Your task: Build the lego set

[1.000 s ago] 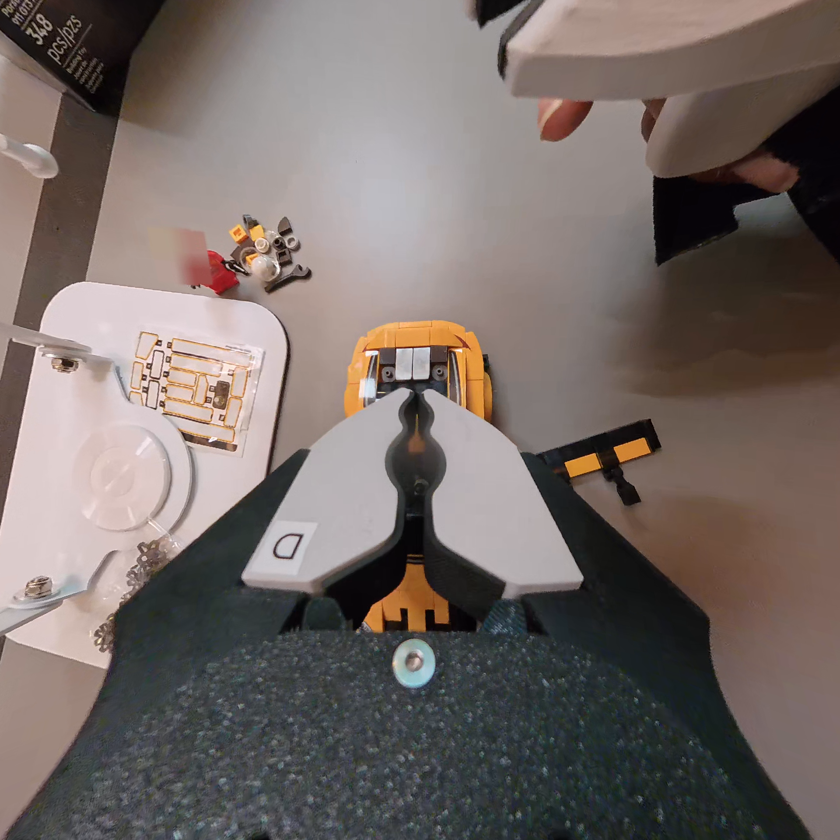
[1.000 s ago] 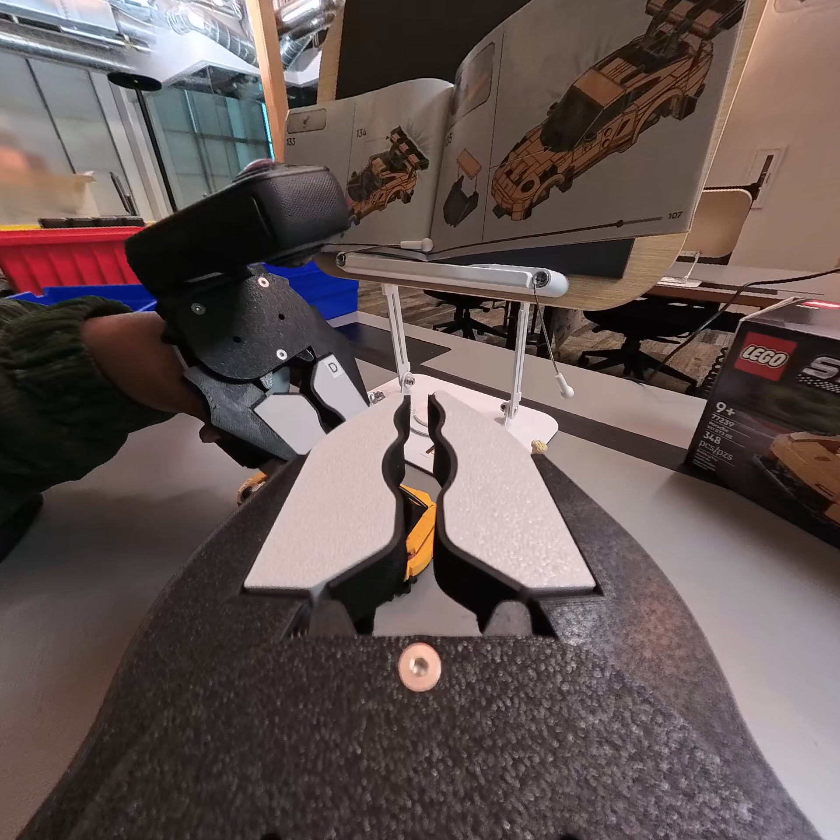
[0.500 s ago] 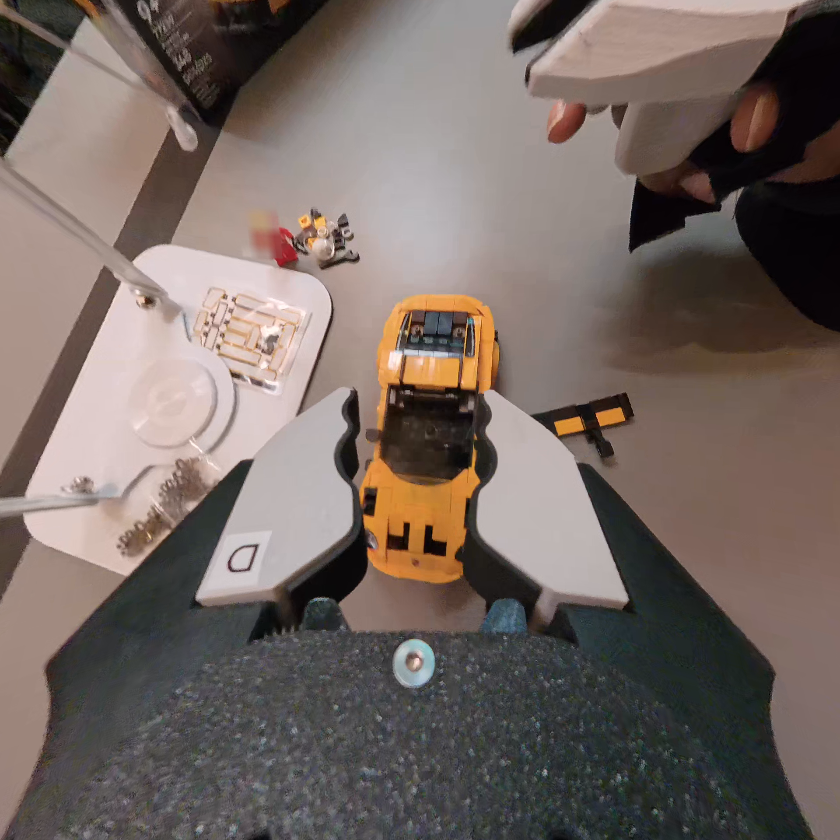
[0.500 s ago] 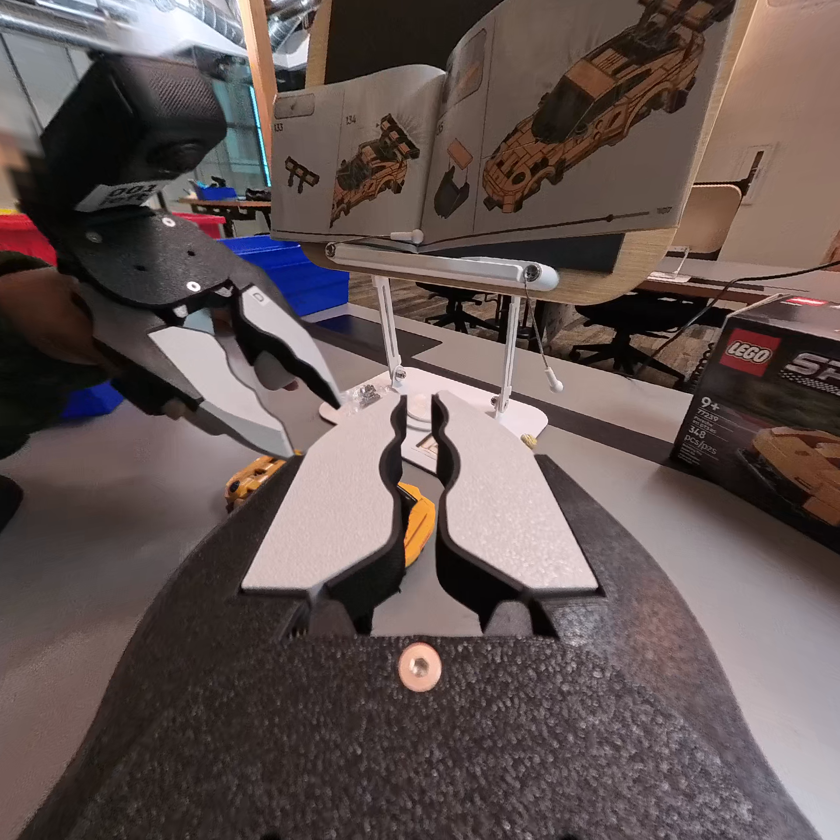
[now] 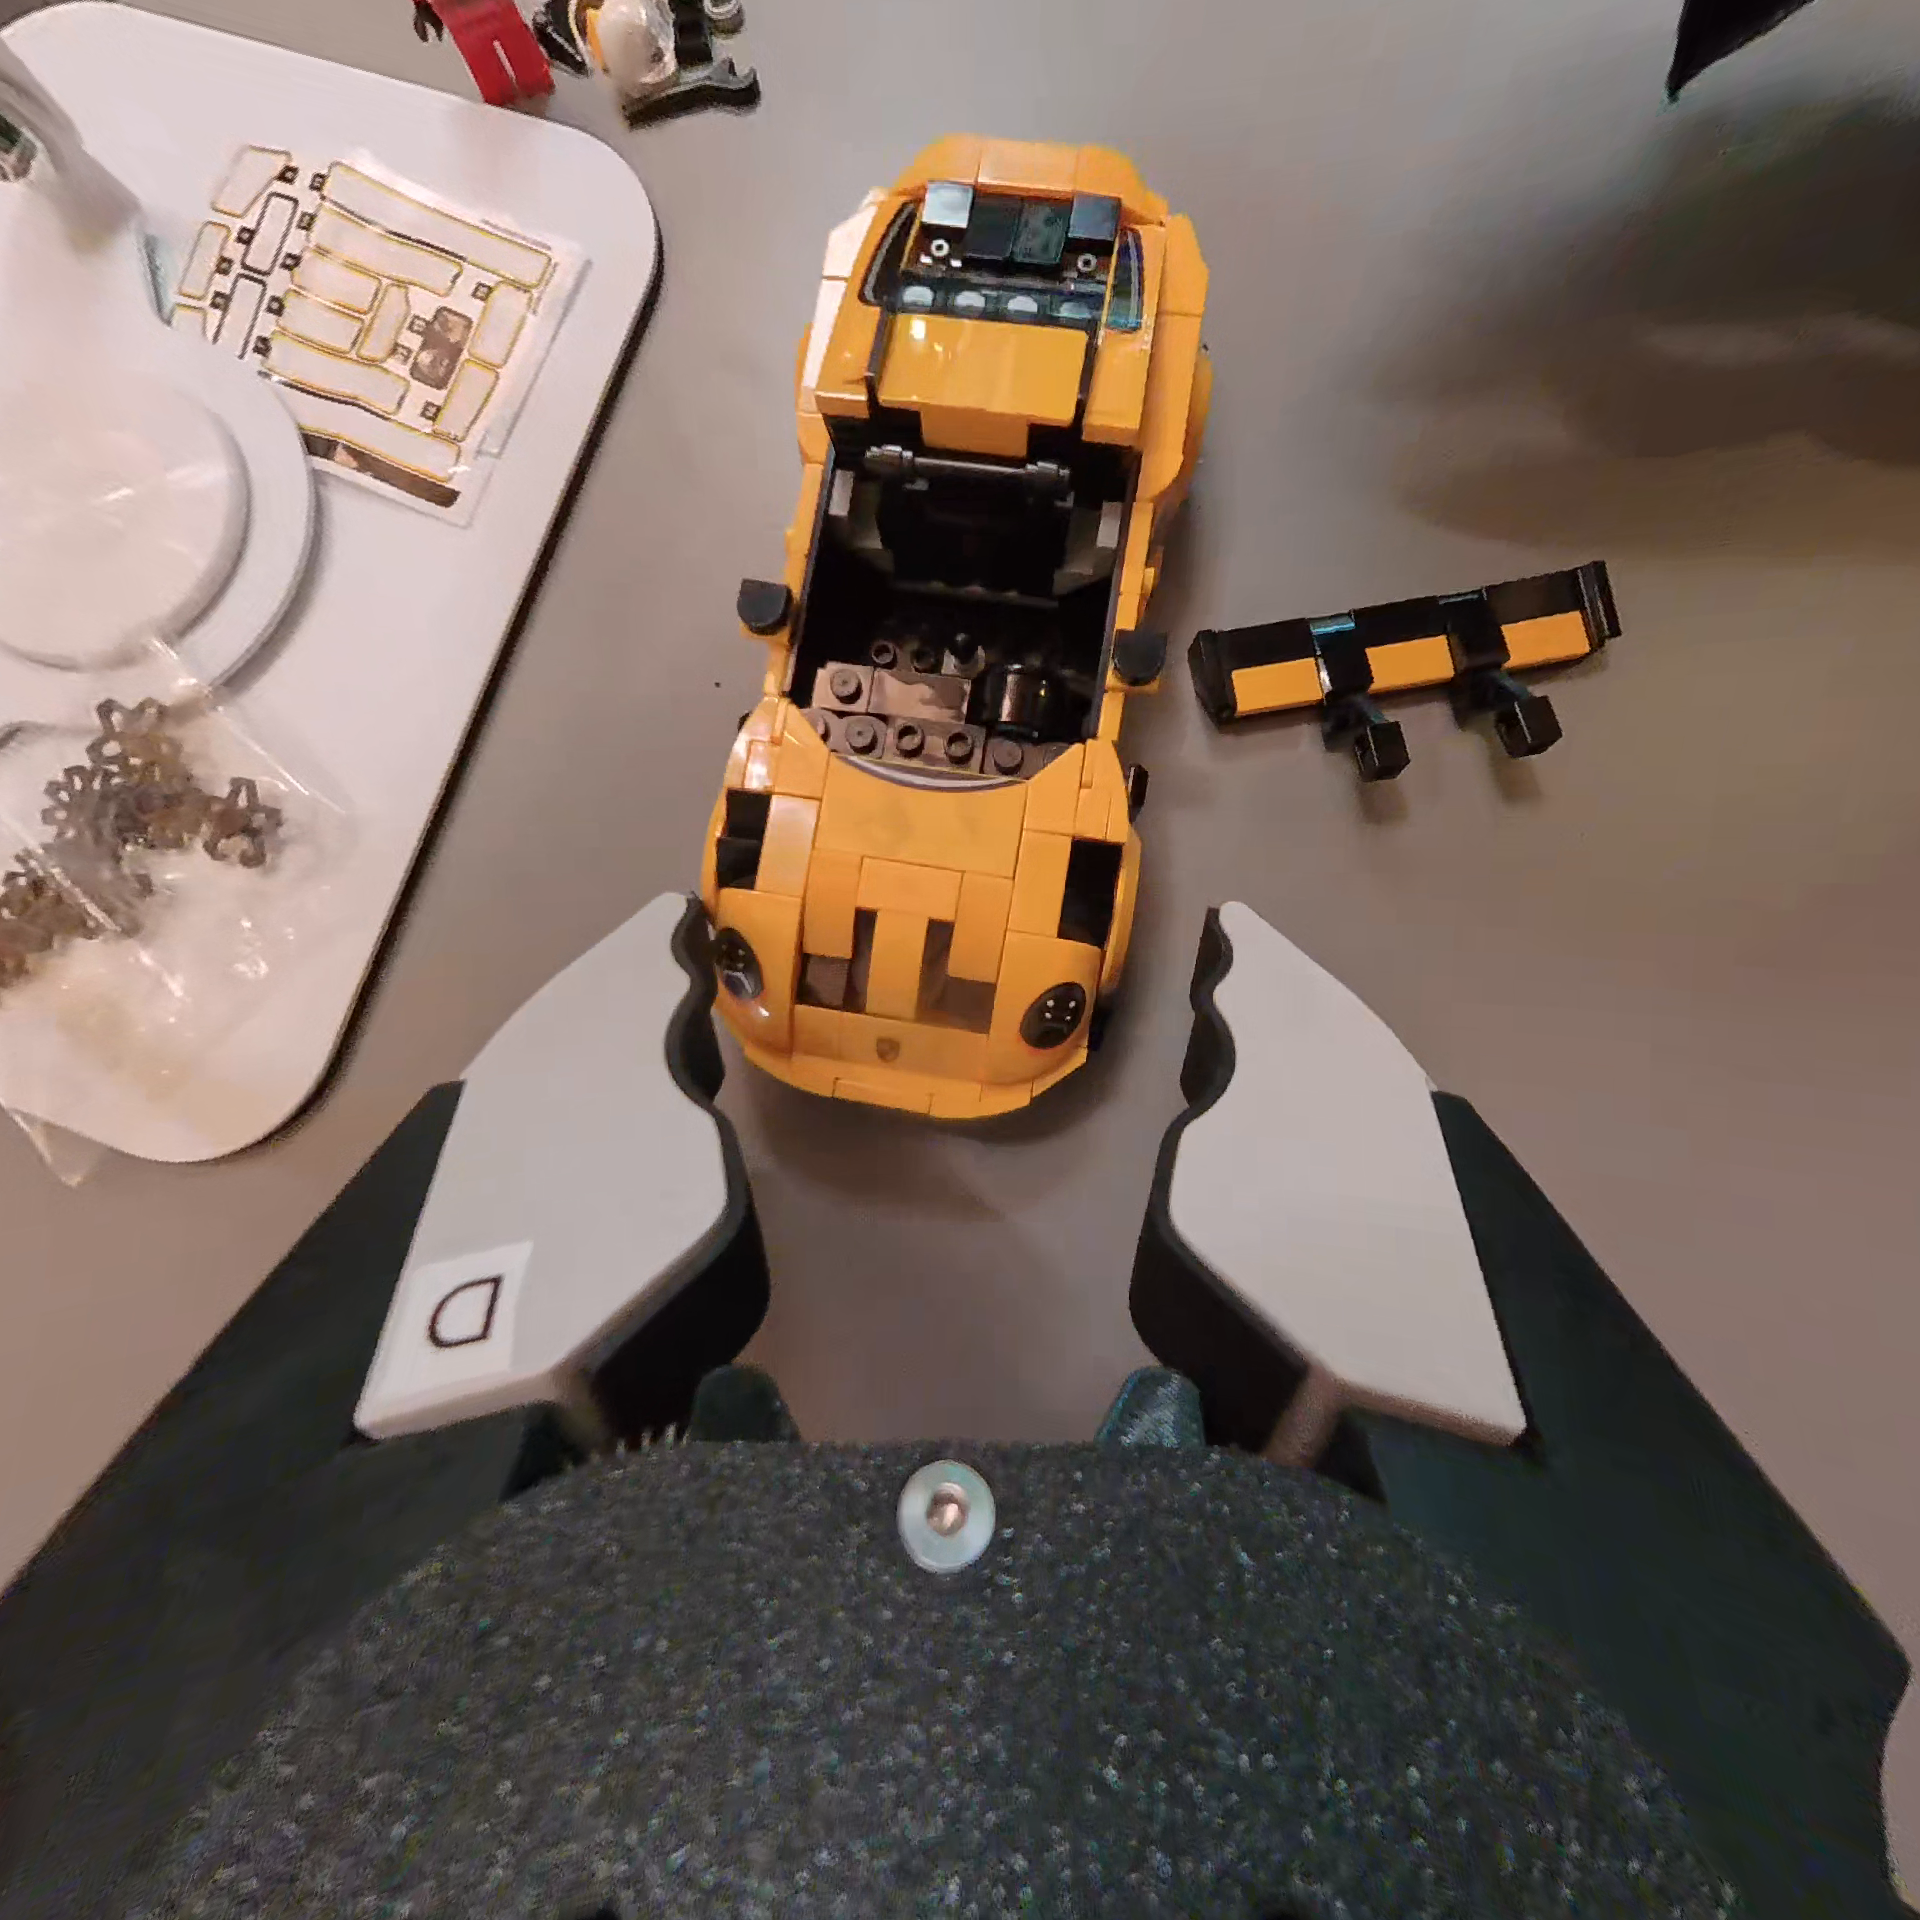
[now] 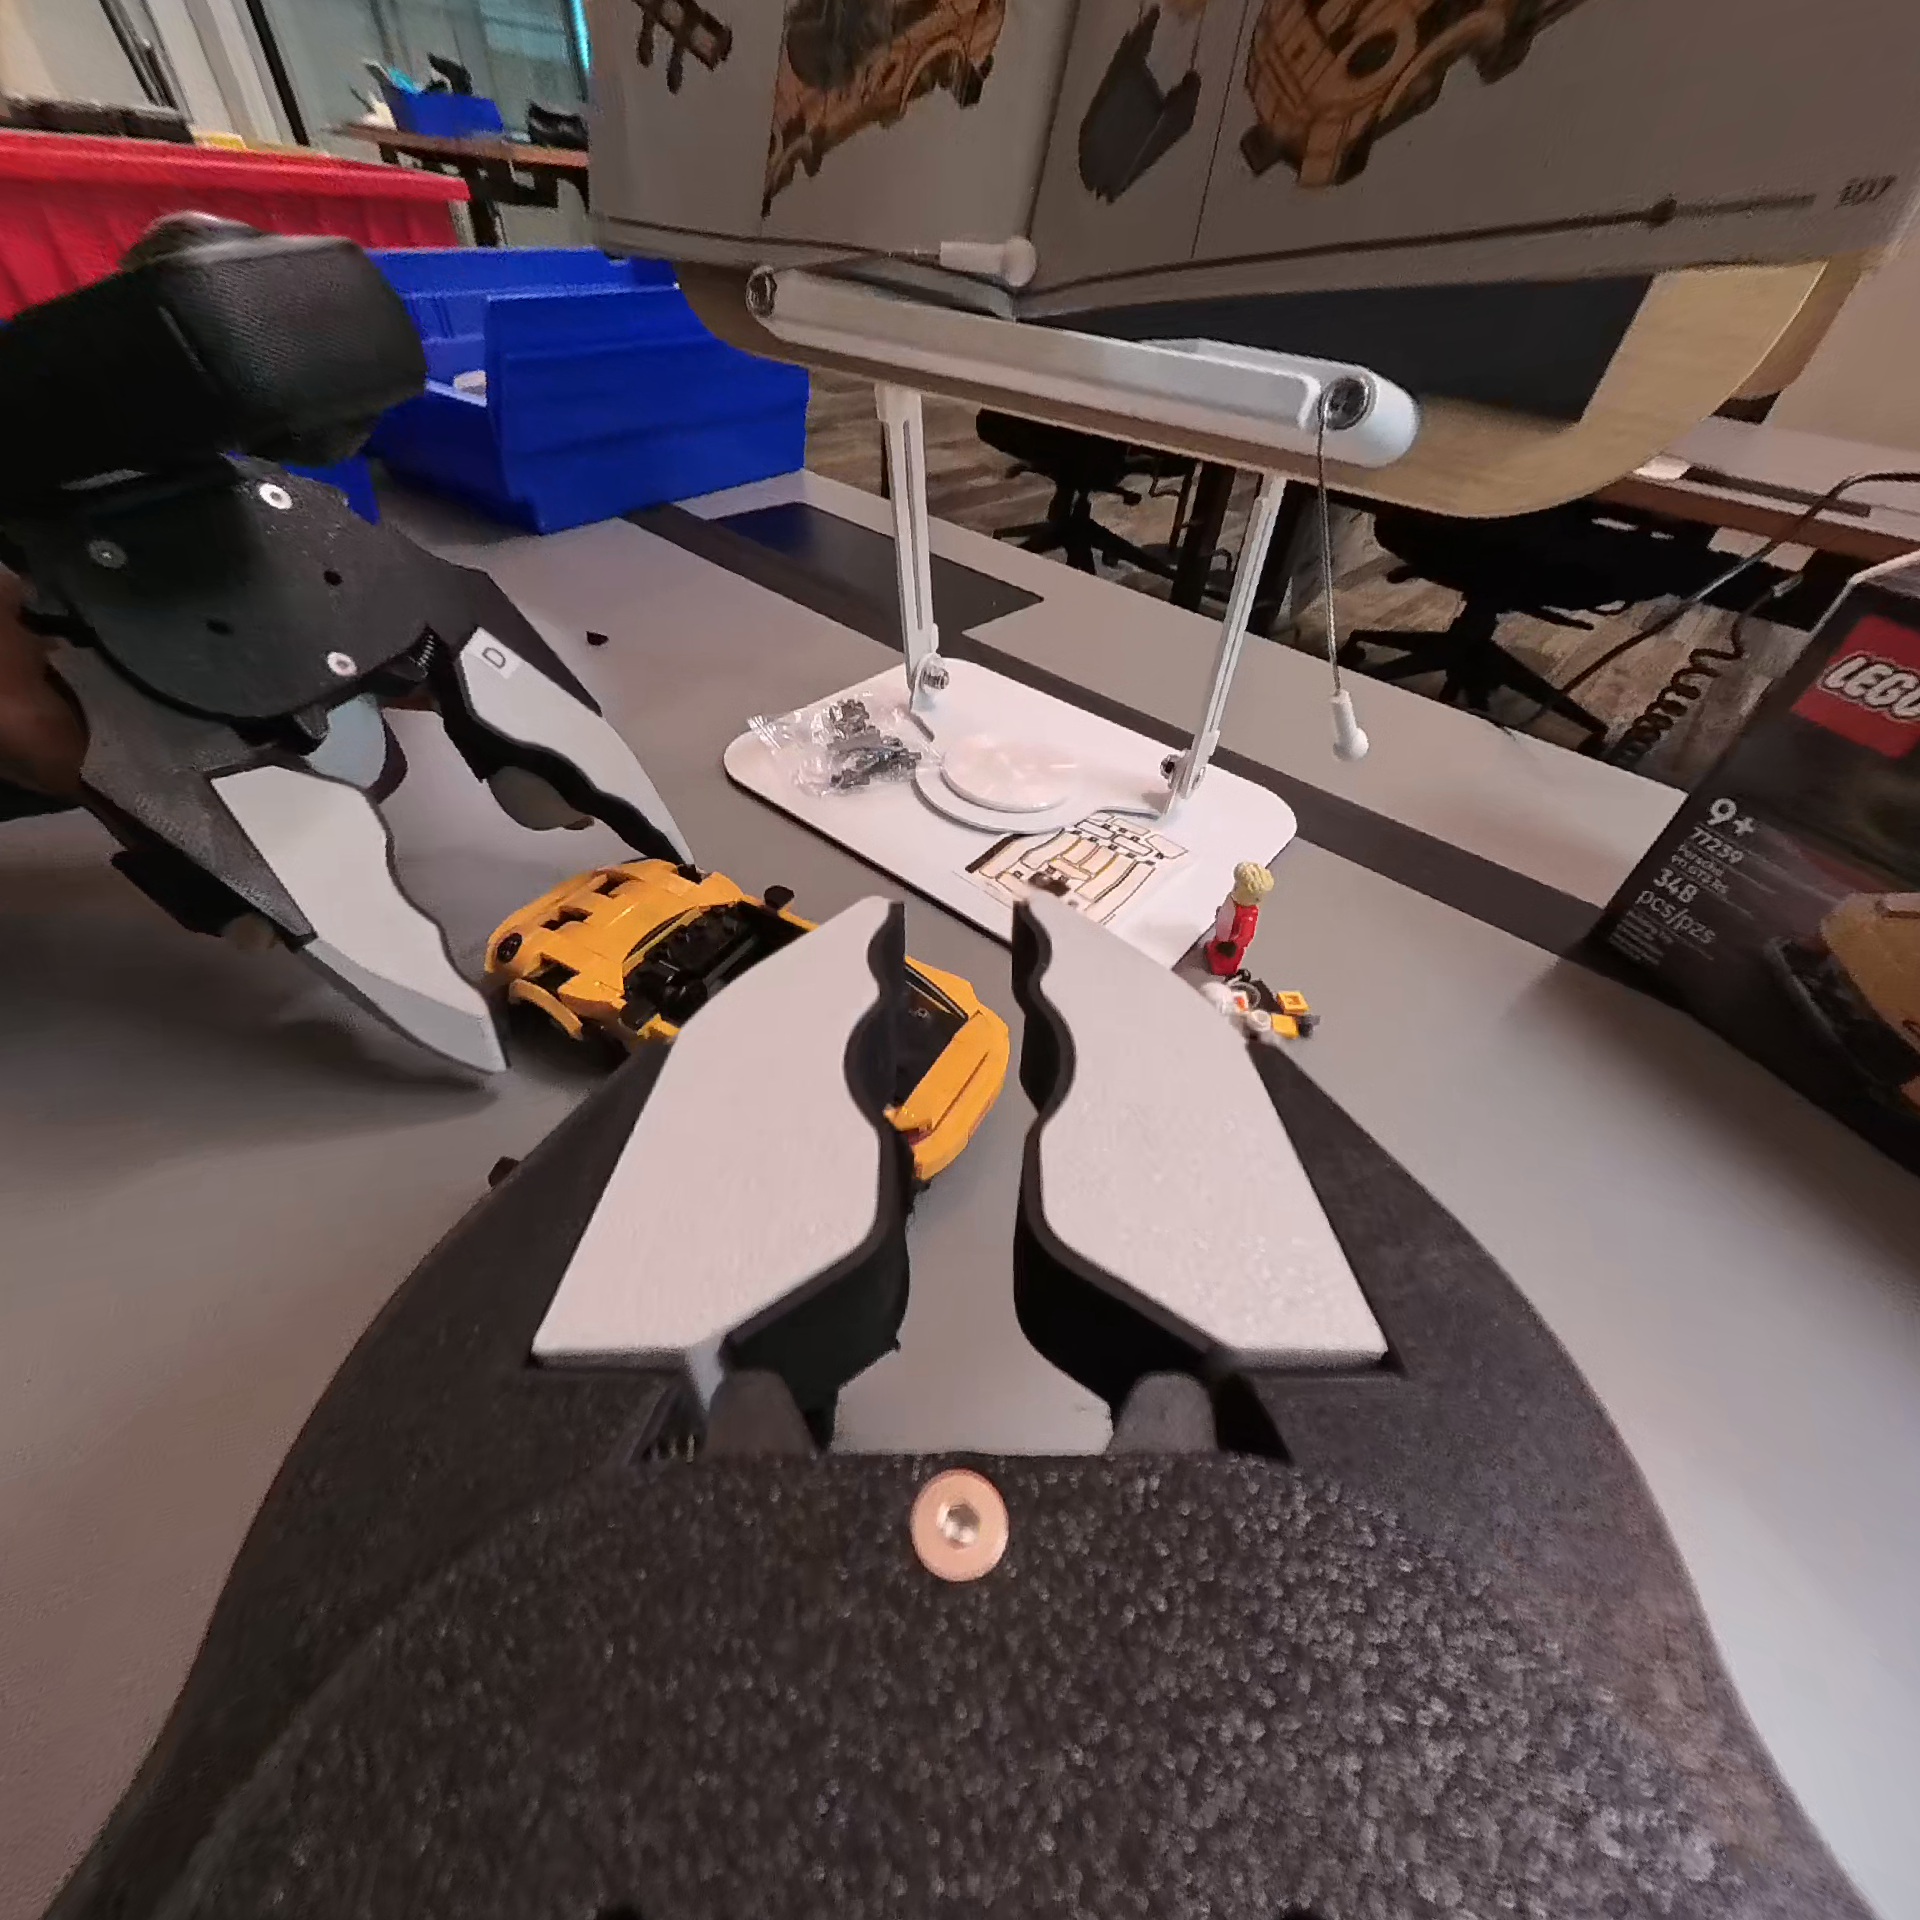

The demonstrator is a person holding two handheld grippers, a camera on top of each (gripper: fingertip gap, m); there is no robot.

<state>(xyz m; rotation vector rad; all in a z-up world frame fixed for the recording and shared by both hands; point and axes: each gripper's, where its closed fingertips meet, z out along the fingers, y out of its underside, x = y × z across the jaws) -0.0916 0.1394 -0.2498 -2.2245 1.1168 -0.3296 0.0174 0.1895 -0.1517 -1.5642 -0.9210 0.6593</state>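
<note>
Jaws of the left gripper [image 5: 951, 935] gaped wide, empty, above the yellow brick car [image 5: 956, 623]; right gripper [image 6: 956, 914] stood slightly parted, holding nothing.

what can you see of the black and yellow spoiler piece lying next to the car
The spoiler is a flat black bar with two yellow panels and upturned black end plates, built from glossy plastic bricks. Two short black struts with block-like feet stick out from one long edge. It lies loose on the grey table, beside the yellow car but apart from it. Nothing grips it.
</note>
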